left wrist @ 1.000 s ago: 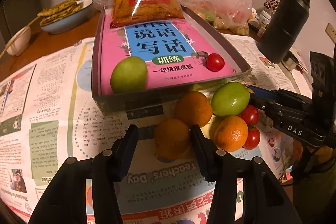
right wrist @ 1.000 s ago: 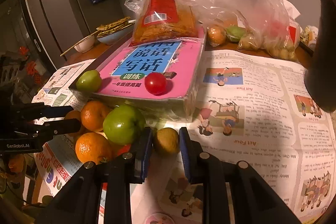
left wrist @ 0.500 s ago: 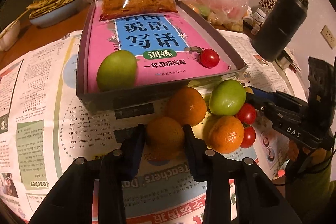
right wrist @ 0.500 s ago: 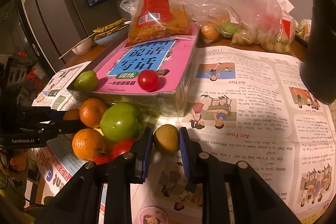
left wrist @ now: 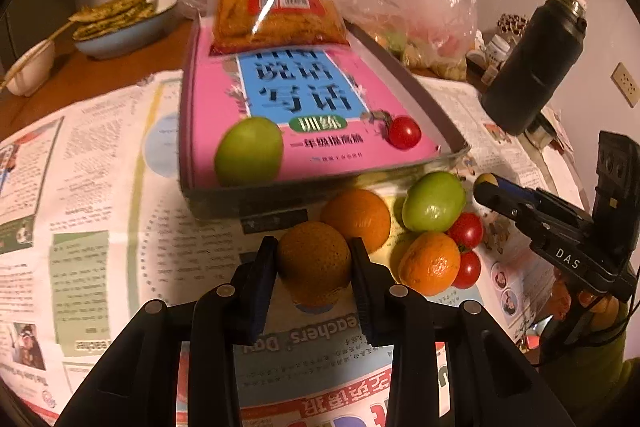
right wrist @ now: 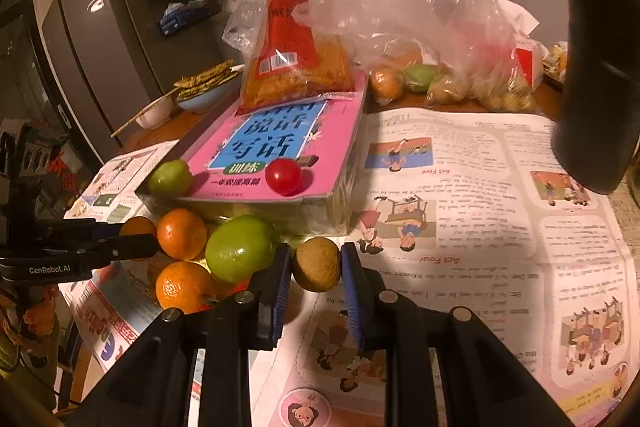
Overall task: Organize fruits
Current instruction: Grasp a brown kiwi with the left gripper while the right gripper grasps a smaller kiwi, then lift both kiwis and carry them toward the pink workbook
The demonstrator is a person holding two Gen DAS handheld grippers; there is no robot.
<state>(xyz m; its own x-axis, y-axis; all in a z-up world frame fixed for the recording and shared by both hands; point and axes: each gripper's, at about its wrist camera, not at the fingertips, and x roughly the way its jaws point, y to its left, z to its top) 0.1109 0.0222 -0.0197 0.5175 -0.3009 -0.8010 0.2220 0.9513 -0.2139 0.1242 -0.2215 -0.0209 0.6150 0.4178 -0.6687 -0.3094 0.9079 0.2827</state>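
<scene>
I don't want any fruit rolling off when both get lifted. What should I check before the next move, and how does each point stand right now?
1. Left hand-held gripper closed on the orange: ok; its jaws have just been closing, and the pads now press both sides.
2. Right hand-held gripper closed on the small brownish fruit: ok.
3. Each fruit centred between the pads: ok in both wrist views.
4. Held orange apart from the orange behind it: cannot tell, they overlap.
5. Green fruit clear of the right gripper's near finger: not ok, it sits right against it.
6. Room on the pink book beside the cherry tomato: ok.
</scene>
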